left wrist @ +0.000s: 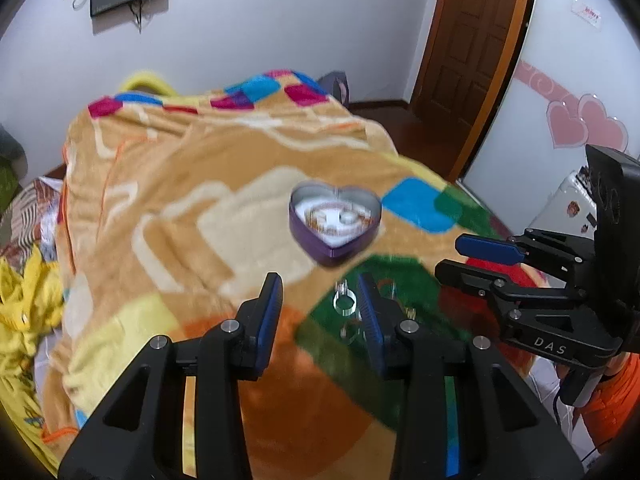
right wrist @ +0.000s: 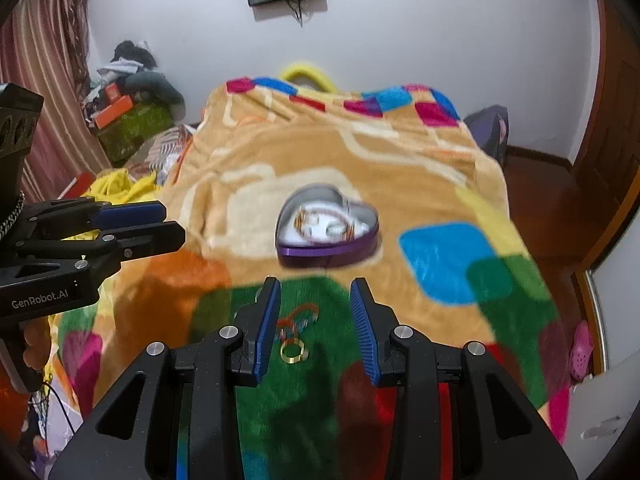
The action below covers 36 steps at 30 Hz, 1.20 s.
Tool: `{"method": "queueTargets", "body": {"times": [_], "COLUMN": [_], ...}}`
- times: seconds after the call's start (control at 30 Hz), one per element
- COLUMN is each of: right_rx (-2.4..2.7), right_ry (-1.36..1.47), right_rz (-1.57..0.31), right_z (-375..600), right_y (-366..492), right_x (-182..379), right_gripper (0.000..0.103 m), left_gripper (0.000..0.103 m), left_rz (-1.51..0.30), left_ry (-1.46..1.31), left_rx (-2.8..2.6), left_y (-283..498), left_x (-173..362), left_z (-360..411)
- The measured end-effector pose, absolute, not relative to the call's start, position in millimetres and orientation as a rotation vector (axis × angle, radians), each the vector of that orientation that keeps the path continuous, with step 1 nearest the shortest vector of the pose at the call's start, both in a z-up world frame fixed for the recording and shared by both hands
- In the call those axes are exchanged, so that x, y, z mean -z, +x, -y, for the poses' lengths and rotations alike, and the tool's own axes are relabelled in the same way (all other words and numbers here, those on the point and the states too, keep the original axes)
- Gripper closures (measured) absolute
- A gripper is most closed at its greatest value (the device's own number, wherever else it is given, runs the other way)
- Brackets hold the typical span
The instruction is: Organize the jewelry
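An open purple heart-shaped tin [left wrist: 334,222] with jewelry inside lies on a colourful blanket; it also shows in the right wrist view [right wrist: 327,229]. My left gripper [left wrist: 320,296] is open and empty, above a silver ring [left wrist: 345,304] near its right finger. My right gripper [right wrist: 315,300] is open and empty, over a gold ring [right wrist: 294,351] and a red and gold bracelet [right wrist: 298,318] on the green patch. The right gripper also shows in the left wrist view [left wrist: 452,256], and the left gripper in the right wrist view [right wrist: 174,224].
The blanket [left wrist: 180,184] covers a bed. Yellow cloth [left wrist: 20,312] lies at the left. A wooden door [left wrist: 472,40] and a floor [right wrist: 560,216] are at the right. Boxes and clothes [right wrist: 128,108] are piled by the curtain.
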State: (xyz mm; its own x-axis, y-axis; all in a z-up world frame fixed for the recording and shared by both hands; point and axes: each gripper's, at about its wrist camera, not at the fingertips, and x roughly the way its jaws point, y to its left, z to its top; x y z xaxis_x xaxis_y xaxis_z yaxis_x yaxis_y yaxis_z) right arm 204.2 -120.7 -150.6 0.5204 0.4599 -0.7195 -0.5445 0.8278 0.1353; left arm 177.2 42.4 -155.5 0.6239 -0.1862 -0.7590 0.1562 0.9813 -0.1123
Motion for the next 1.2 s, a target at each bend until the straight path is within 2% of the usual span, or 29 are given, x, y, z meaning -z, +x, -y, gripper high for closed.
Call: {"method": "queueTargets", "body": {"times": [0.37, 0.73, 0.9, 1.2], "right_rx": [-0.628, -0.651, -0.666, -0.663], "right_ry": [-0.13, -0.191, -0.186, -0.159], "right_rz": [-0.936, -0.904, -0.893, -0.894], "right_z": [115, 103, 105, 117], "right_y": [193, 191, 190, 189], "right_x": [193, 205, 204, 200], "right_gripper": [0.07, 0.07, 0.083, 0.083], "left_gripper": [0.065, 0.086, 0.089, 0.091], "left_rz": [-0.953, -0.99, -0.991, -1.003], "left_ry": [-0.046, -0.028, -0.006, 0.031], "left_rx": [0.227, 0.288, 0.293, 0.297], "left_y": [164, 164, 170, 183], "left_x": [197, 216, 219, 230], "left_z": [-34, -18, -9, 6]}}
